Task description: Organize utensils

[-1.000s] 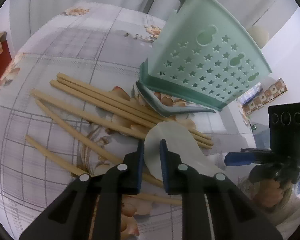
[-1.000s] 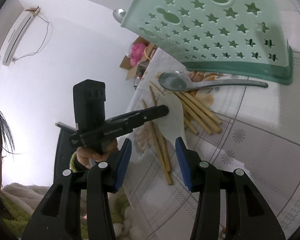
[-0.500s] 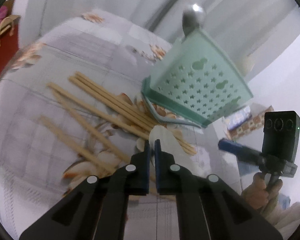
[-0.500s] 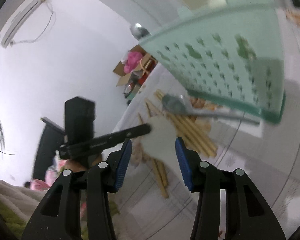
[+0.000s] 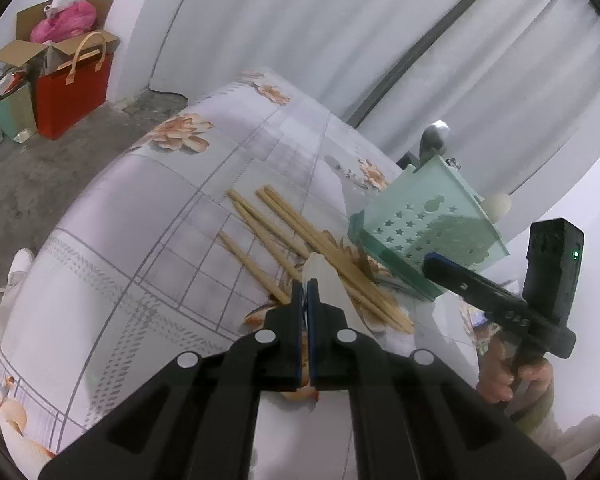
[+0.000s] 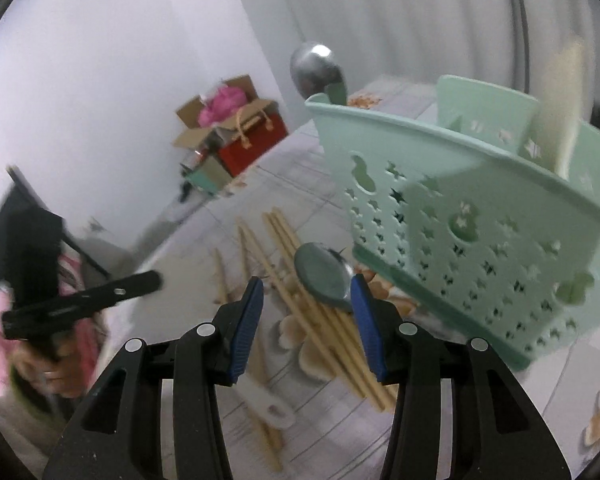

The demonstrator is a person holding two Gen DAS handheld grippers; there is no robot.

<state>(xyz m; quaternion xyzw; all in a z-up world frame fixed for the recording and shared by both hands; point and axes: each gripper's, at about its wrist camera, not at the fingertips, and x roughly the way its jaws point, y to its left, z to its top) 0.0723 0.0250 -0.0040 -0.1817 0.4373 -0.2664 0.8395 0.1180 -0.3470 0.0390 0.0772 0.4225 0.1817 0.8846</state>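
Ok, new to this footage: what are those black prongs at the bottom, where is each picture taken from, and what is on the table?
No robot here: a person holds a hand gripper in each hand, with a wide-angle camera looking along its two jaws. One picture is from the left gripper, the other from the right gripper. On the flowered tablecloth lie wooden chopsticks and a metal spoon beside a green basket, which holds a second spoon. The left jaws look shut on a white spoon; the right jaws are open and empty.

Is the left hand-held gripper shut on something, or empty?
Shut on the white spoon: the left hand-held gripper has its blue pads together in the left wrist view, and the spoon sticks out just past the fingertips.
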